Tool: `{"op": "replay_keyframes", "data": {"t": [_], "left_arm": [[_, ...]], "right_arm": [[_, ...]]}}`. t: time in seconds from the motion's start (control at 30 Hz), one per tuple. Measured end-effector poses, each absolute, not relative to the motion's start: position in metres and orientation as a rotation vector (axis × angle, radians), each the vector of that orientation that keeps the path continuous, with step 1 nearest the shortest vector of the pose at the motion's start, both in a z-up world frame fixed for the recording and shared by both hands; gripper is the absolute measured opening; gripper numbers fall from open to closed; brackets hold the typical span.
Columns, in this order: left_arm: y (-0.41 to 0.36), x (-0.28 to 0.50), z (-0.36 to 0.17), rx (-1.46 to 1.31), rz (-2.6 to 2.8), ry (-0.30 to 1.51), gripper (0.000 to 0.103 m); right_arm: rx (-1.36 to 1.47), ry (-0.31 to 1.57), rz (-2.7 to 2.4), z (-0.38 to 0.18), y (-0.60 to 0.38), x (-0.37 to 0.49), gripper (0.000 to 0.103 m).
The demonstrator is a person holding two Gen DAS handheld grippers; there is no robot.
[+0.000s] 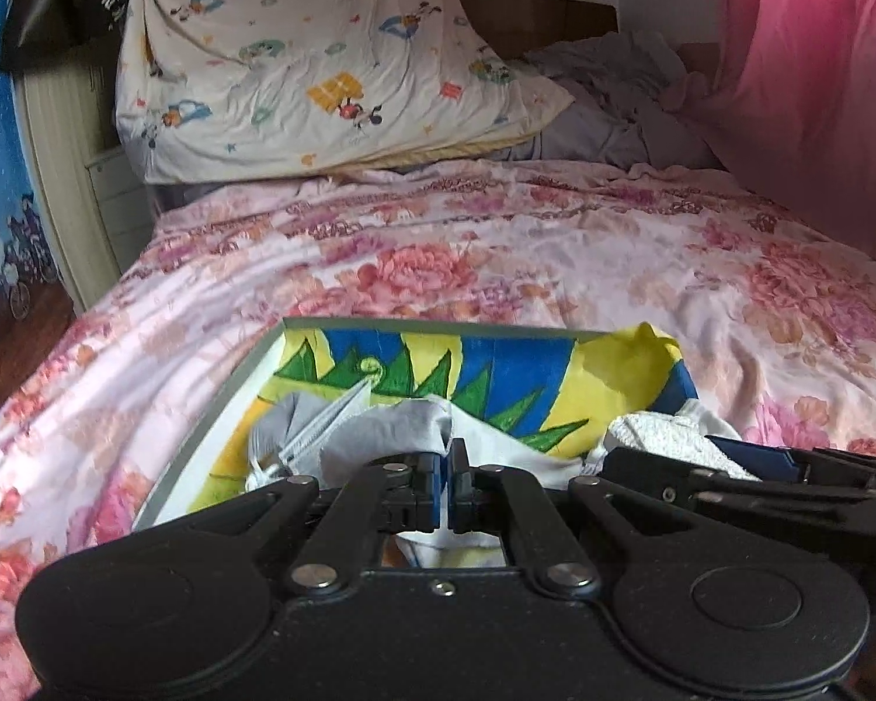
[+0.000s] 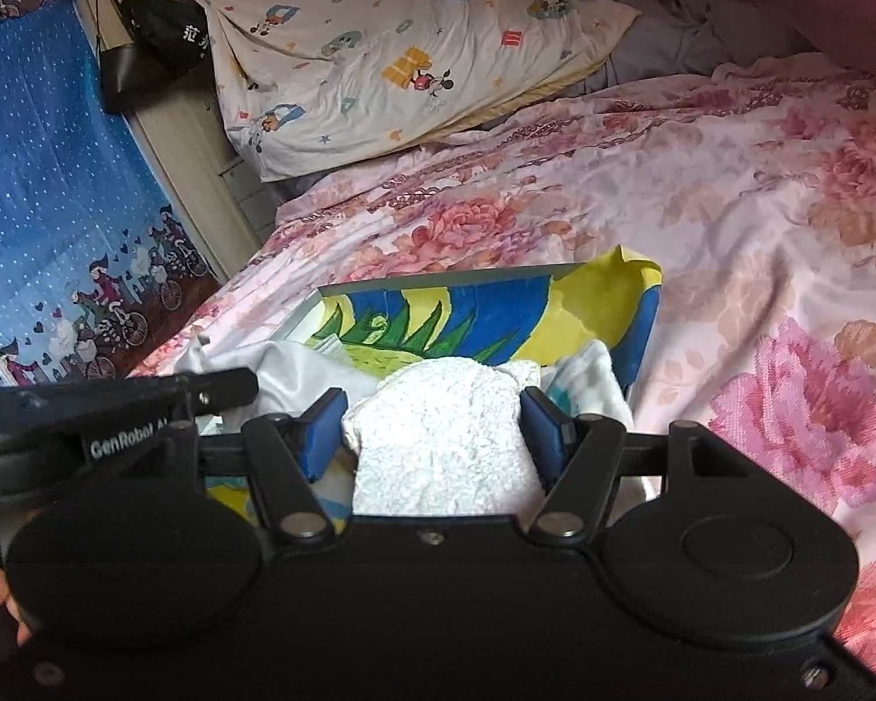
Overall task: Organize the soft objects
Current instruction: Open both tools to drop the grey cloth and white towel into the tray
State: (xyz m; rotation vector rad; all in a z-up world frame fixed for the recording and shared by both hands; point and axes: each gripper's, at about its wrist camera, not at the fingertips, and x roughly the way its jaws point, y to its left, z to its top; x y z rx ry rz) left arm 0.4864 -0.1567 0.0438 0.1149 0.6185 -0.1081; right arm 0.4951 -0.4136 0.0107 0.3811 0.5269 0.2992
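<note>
1. Left wrist view: I am holding the left claw (image 1: 448,488) with its blue pads pressed together on a fold of pale grey cloth (image 1: 391,438), so the fabric hangs pinched over the open box (image 1: 379,328) rather than trailing on the bed.
2. Right wrist view: I am holding the right claw (image 2: 435,431) with its jaws standing apart around a wad of white towelling (image 2: 444,438); the blue pads are touching both flanks of the wad, which I read as a grip on a bulky, springy thing.
3. Both soft items are sitting low over the box, whose lining is painted in blue, yellow and green; by my judgement I am carrying them in to be stowed together.
4. More pale fabric is already lying inside, so the space left for the towelling is looking tight, and the wad will likely need pressing down.
5. My two claws are working close beside each other, the right one showing at the edge of the left view (image 1: 788,467); they could knock together over the narrow opening.
6. Around the box the floral bedspread (image 1: 555,245) is lying rumpled, a cartoon-print pillow (image 1: 298,58) is leaning at the head of the bed, a pink curtain (image 1: 817,58) is hanging alongside and a blue curtain (image 2: 47,175) is covering the far side.
7. A dark bag (image 2: 146,52) is hanging near the pillow, well apart from the work.
</note>
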Motion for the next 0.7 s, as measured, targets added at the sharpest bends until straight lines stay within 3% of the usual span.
{"op": "replay_keyframes", "data": {"t": [0.27, 0.7], "left_arm": [[-0.145, 0.485, 0.043, 0.055, -0.106, 0.649, 0.018], [-0.123, 0.451, 0.058, 0.005, -0.101, 0.574, 0.052]], "right_arm": [[0.408, 0.55, 0.312, 0.013, -0.415, 0.495, 0.06], [0.43, 0.486, 0.306, 0.027, -0.426, 0.476, 0.078]]}}
